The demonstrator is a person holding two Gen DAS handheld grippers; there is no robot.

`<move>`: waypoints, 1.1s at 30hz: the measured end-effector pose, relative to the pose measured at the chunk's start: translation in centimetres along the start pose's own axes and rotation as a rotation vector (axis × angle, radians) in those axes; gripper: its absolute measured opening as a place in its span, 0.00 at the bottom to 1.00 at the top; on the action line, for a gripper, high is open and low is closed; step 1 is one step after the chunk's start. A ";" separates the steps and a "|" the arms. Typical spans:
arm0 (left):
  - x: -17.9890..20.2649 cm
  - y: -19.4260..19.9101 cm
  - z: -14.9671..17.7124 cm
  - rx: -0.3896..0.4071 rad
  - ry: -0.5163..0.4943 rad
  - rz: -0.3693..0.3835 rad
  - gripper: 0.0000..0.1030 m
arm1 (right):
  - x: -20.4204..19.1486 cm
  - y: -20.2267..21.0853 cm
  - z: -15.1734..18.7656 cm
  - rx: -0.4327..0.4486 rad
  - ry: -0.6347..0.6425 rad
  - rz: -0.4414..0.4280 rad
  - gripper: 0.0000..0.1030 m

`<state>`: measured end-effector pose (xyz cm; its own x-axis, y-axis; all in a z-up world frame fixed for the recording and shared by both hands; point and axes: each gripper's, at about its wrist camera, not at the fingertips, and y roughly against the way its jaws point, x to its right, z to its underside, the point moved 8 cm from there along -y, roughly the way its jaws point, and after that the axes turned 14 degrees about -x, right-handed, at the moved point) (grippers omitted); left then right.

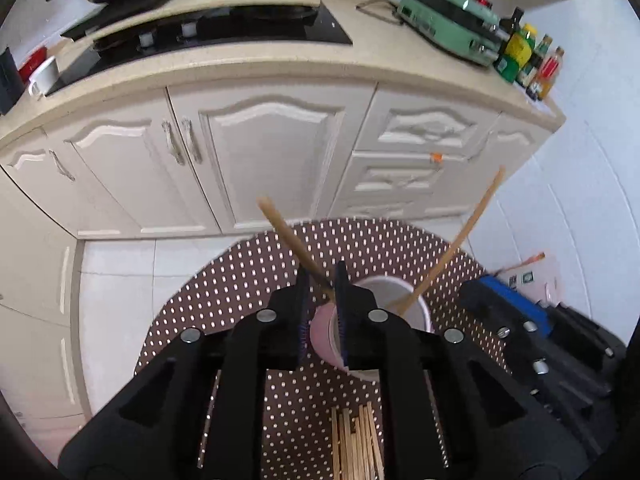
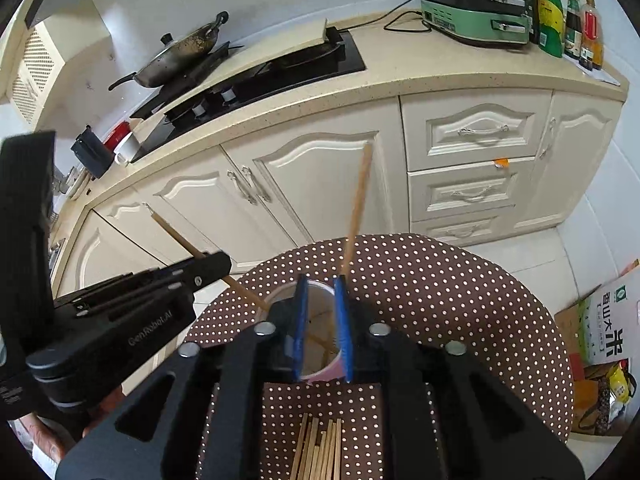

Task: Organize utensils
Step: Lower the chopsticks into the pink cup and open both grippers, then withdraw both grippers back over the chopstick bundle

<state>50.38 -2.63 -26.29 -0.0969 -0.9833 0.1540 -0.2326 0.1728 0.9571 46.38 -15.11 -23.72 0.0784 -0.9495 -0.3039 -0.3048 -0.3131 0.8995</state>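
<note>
A pink and white cup [image 1: 394, 294] [image 2: 320, 374] stands on a round table with a brown polka-dot cloth [image 1: 248, 280] [image 2: 440, 292]. Two wooden chopsticks lean in the cup. One chopstick [image 1: 292, 240] [image 2: 176, 236] passes between the fingers of my left gripper [image 1: 322, 312], whose jaws stand slightly apart around it. The other chopstick [image 1: 460, 236] [image 2: 358, 208] rises past my right gripper [image 2: 322, 328], whose jaws are narrowly apart right above the cup. A bundle of several chopsticks [image 1: 356, 444] [image 2: 320, 450] lies on the cloth nearer me.
A kitchen counter [image 2: 400, 72] with a stove [image 2: 260, 76], a wok [image 2: 176, 58], a green appliance [image 2: 476, 12] and bottles [image 2: 568, 20] stands behind the table. White cabinets [image 1: 272, 152] sit below. A cardboard box [image 2: 604, 332] sits on the floor at right.
</note>
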 end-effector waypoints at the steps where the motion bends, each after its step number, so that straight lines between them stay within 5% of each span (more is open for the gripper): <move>1: -0.1 -0.2 0.2 -0.006 0.001 0.006 0.14 | 0.1 0.1 0.0 0.000 -0.002 0.004 0.25; 3: -0.2 -0.5 0.5 -0.010 0.004 0.017 0.15 | 0.4 0.3 0.1 0.003 -0.004 0.016 0.41; 4: -0.2 -0.5 0.6 -0.014 0.007 0.025 0.23 | 0.6 0.5 0.1 0.006 -0.008 0.024 0.43; 5: -0.2 -0.6 0.7 -0.020 0.016 0.034 0.43 | 0.8 0.7 0.1 0.008 -0.013 0.028 0.46; 7: -0.4 0.0 0.8 0.020 0.033 0.037 0.58 | 1.0 1.2 0.2 0.011 -0.019 0.031 0.51; 9: -0.3 0.6 1.0 0.049 0.026 0.012 0.58 | 1.2 1.8 0.4 0.015 -0.016 0.042 0.68; 12: -0.2 0.6 1.4 0.028 0.026 0.011 0.58 | 1.1 2.9 0.6 0.045 -0.002 0.062 0.79; 33: 2.6 8.5 8.3 0.135 0.053 -0.106 0.59 | 0.7 11.5 5.2 0.155 0.060 0.024 0.91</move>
<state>40.10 -3.21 -19.83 -0.0145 -0.9974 0.0706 -0.3666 0.0709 0.9277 38.02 -19.28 -15.25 0.1248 -0.9578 -0.2590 -0.4494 -0.2872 0.8459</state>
